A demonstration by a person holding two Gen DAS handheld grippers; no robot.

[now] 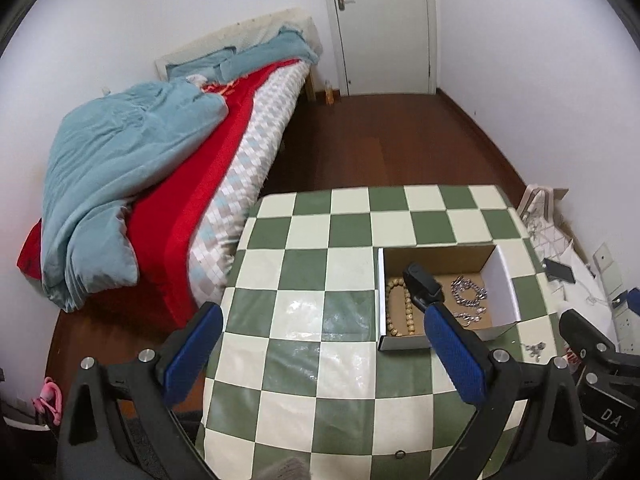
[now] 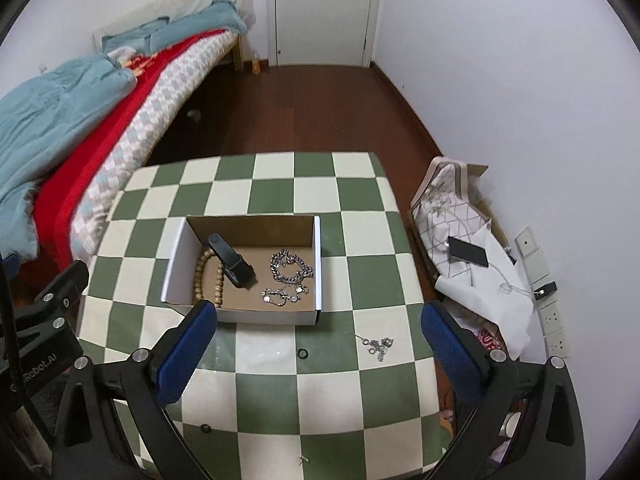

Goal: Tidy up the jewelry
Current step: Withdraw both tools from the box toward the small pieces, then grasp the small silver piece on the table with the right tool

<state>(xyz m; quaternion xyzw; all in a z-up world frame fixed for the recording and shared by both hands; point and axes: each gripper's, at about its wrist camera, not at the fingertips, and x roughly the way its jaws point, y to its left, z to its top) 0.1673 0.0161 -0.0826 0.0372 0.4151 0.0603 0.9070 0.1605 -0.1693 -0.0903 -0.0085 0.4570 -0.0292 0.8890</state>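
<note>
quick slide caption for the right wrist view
Open right tool hovers over checkered table; cardboard box holds beads, chains and a black band, small chain loose outside.

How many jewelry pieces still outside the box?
4 visible: a silver chain right of the box, a black ring in front of it, a dark ring nearer the camera, a small piece at the near edge. Tools may hide more.

Access: box open from above, table mostly bare.
Cardboard box (image 2: 248,316) walls ring the black band (image 2: 232,262); bed (image 2: 100,120) hugs the table's (image 2: 360,240) left edge, clutter (image 2: 480,272) crowds its right.
</note>
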